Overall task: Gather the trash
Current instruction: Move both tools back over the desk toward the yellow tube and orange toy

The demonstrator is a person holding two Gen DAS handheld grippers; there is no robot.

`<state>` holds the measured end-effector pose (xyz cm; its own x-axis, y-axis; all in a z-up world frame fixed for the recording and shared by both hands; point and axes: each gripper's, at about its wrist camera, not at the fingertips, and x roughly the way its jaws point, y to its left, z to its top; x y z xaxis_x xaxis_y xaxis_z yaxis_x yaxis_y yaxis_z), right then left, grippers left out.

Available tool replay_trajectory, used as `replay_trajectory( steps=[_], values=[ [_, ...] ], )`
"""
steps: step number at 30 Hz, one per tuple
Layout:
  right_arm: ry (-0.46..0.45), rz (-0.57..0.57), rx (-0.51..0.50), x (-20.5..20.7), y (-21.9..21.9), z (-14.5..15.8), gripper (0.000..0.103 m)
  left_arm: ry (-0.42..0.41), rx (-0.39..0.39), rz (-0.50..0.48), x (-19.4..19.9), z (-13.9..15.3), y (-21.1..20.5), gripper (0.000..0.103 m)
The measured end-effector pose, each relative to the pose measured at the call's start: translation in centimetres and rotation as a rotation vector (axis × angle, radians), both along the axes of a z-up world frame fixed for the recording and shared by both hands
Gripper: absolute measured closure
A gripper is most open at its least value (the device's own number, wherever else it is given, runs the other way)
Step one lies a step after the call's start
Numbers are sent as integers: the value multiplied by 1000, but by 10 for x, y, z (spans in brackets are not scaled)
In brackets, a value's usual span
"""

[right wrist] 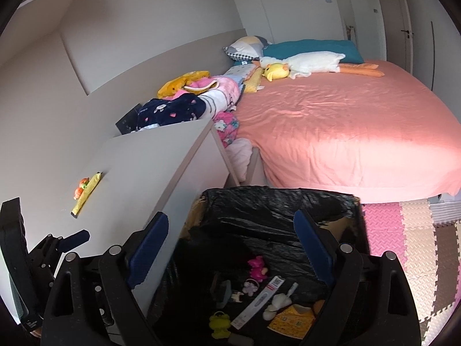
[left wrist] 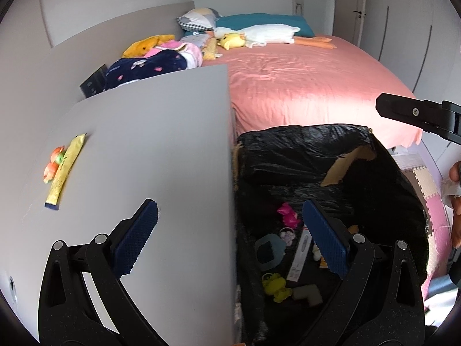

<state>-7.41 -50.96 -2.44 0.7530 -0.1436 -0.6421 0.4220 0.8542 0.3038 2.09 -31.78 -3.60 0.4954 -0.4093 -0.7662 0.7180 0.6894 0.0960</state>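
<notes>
A box lined with a black trash bag (left wrist: pixel 302 150) (right wrist: pixel 273 204) stands between the grey desk and the bed. Inside lie several small items: a pink toy (left wrist: pixel 288 214) (right wrist: pixel 258 268), a yellow-green toy (left wrist: pixel 275 285) (right wrist: pixel 219 324), a white stick (left wrist: pixel 299 256) (right wrist: pixel 259 302). On the desk lie a yellow wrapper (left wrist: pixel 64 170) (right wrist: pixel 86 193) and a small orange toy (left wrist: pixel 53 163) (right wrist: pixel 80 187). My left gripper (left wrist: pixel 230 239) is open and empty, straddling the desk edge and the bag. My right gripper (right wrist: pixel 232 253) is open and empty above the bag.
The grey desk (left wrist: pixel 149 150) (right wrist: pixel 144 170) fills the left. A bed with a pink sheet (left wrist: pixel 302 86) (right wrist: pixel 345 132) holds pillows, plush toys and folded clothes (left wrist: pixel 149 63). Foam floor mats (right wrist: pixel 412 245) lie to the right. Closet doors stand behind.
</notes>
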Motion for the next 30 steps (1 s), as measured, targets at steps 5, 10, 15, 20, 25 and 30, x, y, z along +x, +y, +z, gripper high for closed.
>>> replay_trajectory(
  steps=[5,10,15,20,25,30],
  values=[
    [5,22,3,15,12,-1,14,1,-3,31,13,-1,14,6],
    [3,53,4,35,27,-1,14,-5,-8,70,30,0,31,6],
    [0,87,3,57,42,0,14,-5,-12,118,50,0,50,6],
    [-7,120,12,74,57,-1,14,-9,-11,168,71,-1,69,6],
    [-10,159,16,89,74,-2,14,-9,-14,218,91,-2,88,6],
    [-14,184,21,104,89,-2,14,-2,-16,254,110,-6,104,6]
  ],
)
